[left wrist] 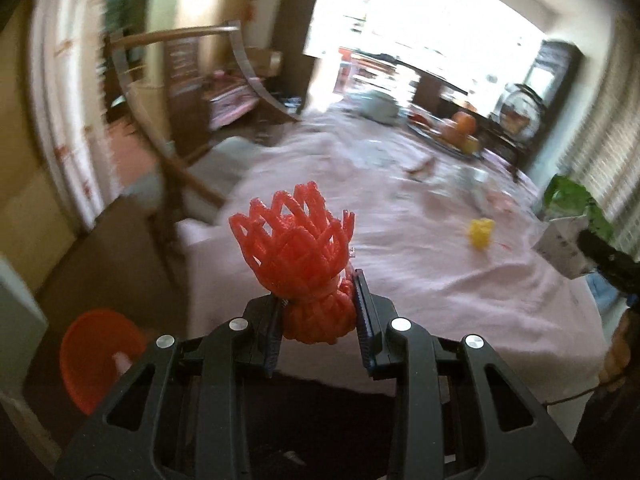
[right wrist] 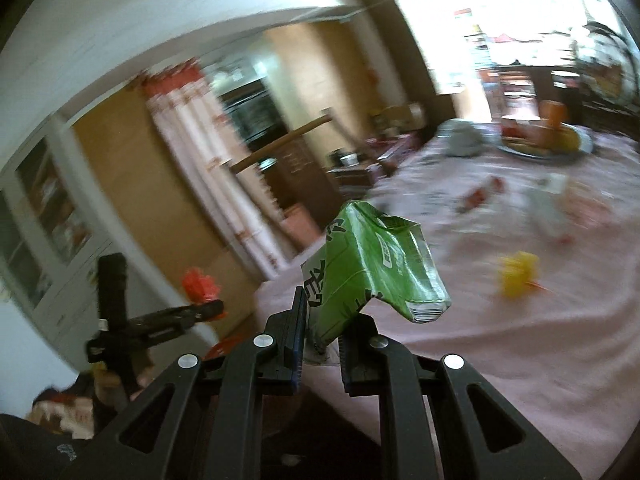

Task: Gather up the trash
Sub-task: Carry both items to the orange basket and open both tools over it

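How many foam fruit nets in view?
2. The red-orange foam mesh fruit net is clamped in the left gripper, off the table's near edge. The yellow foam mesh fruit net lies on the pink tablecloth. Blurred far-end clutter may hide others.

Pink tablecloth (left wrist: 400, 264); fruit plate (left wrist: 460, 132) at far end; wooden chair (left wrist: 168, 92) beside; plant (left wrist: 576, 200) w/ green leaves.

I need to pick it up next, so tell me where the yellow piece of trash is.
The yellow scrap lies on the pink tablecloth, right of the green carton in the right wrist view.
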`<state>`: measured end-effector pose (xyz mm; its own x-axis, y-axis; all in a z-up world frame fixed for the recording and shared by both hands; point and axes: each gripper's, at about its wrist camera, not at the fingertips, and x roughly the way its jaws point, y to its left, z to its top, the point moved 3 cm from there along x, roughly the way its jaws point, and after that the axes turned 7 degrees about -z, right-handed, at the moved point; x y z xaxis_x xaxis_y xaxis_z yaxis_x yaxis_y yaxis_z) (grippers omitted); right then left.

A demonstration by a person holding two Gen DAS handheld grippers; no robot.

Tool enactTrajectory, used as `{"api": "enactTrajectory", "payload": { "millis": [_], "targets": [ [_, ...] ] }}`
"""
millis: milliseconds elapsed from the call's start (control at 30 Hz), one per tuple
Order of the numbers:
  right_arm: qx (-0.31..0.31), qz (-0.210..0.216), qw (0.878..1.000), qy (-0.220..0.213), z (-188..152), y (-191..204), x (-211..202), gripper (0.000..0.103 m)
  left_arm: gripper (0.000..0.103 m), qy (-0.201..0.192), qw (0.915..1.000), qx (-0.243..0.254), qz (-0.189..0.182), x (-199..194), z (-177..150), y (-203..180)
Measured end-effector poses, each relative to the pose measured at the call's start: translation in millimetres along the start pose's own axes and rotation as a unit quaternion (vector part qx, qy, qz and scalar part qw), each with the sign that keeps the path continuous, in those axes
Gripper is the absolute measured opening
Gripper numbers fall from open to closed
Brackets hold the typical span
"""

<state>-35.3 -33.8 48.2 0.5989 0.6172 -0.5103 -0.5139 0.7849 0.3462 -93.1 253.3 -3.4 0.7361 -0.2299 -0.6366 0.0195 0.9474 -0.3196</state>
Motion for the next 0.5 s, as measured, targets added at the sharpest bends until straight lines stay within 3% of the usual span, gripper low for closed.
{"api": "enactTrajectory", "payload": {
  "millis": [100, 267, 400, 500],
  "targets": [
    [-0.042, 0.049, 0.998, 0.022, 5, 48, 31, 0.015, 0.032, -0.005, 0.9987, -0.040, 0.030, -14, -10, 42],
    [-0.119, 0.111, 0.983, 0.084, -14, 138, 100, 0.015, 0.032, 0.001, 0.9906, -0.107, 0.085, -32, -37, 115],
    [-0.153, 0.158, 0.964, 0.149, -43, 193, 162, 0.015, 0.032, 0.020, 0.9783, -0.159, 0.132, -32, -67, 171],
    [-0.163, 0.186, 0.942, 0.225, -84, 231, 218, 0.015, 0.032, 0.050, 0.9674, -0.183, 0.168, -19, -91, 209]
  ]
}}
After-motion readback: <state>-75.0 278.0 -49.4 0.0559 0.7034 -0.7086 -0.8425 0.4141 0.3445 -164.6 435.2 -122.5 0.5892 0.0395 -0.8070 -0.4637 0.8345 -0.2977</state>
